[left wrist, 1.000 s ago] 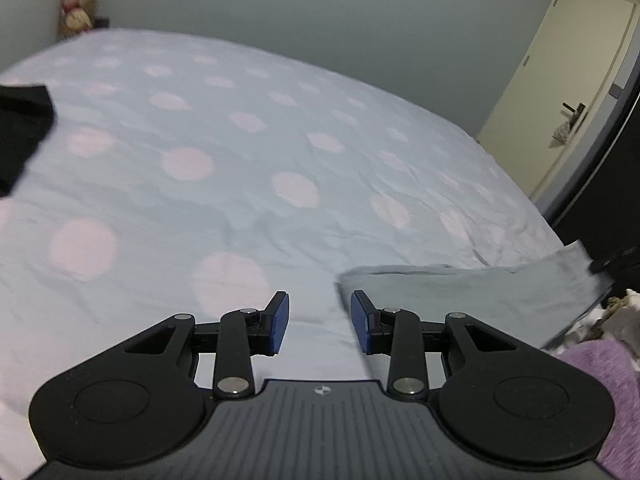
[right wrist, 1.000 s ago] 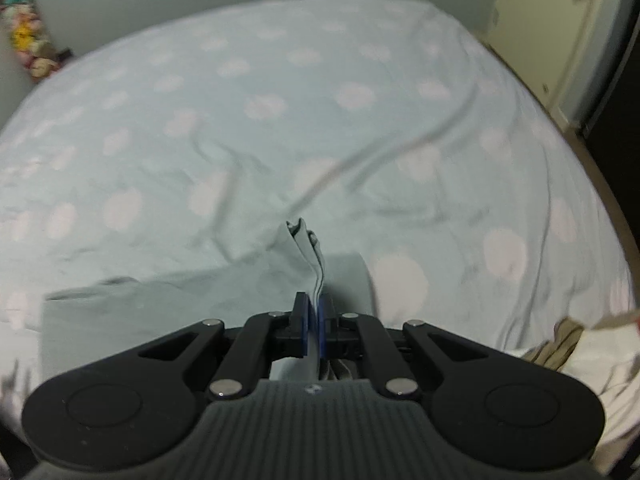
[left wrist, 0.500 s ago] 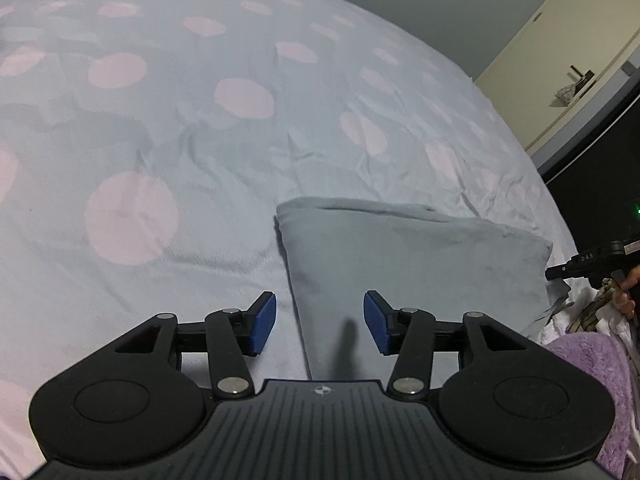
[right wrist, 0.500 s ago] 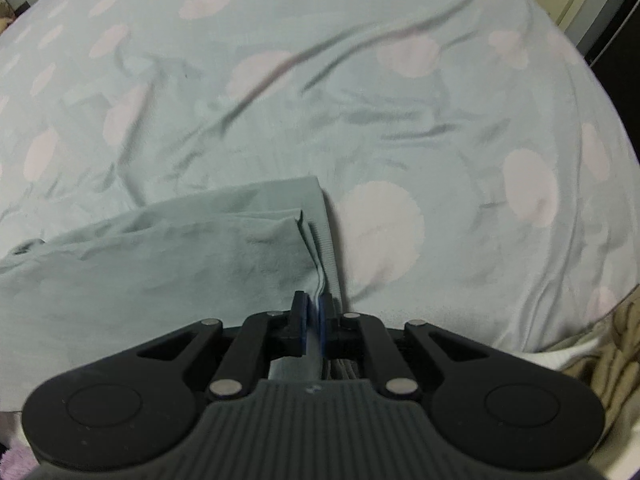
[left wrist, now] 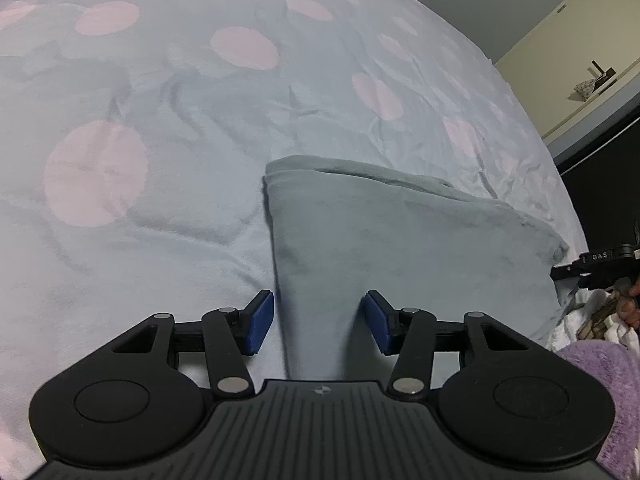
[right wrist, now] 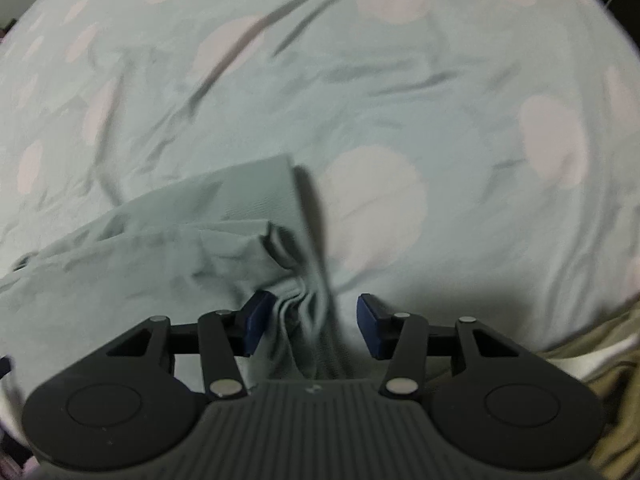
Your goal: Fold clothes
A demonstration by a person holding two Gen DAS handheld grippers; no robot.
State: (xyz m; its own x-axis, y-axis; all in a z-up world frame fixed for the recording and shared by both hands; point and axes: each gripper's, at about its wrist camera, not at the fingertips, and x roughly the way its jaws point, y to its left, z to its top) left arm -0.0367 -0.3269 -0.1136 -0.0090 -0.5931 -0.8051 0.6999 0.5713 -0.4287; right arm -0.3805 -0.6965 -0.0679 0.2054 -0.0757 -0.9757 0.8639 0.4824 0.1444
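Grey-green garment [left wrist: 400, 248] laid folded on the spotted bed [left wrist: 160, 160] near its edge, both tongs spread wide and gripping nothing, left [left wrist: 318, 322] straddling one edge, right [right wrist: 308, 320] around a bunched corner, probably for flattening the fold.

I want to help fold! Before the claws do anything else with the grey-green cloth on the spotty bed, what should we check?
1. Left claw open: ok, blue pads apart, the folded cloth lies between them.
2. Right claw open: ok, pads apart, bunched cloth between them, unpinched.
3. Cloth lying on the bedsheet: ok in the left view.
4. Cloth flat on the right claw's side: not ok, crumpled there.
5. Edges lined up: cannot tell, the right view is blurred.
6. Purple fabric and tan pile off the cloth: cannot tell, they sit at the picture edges.
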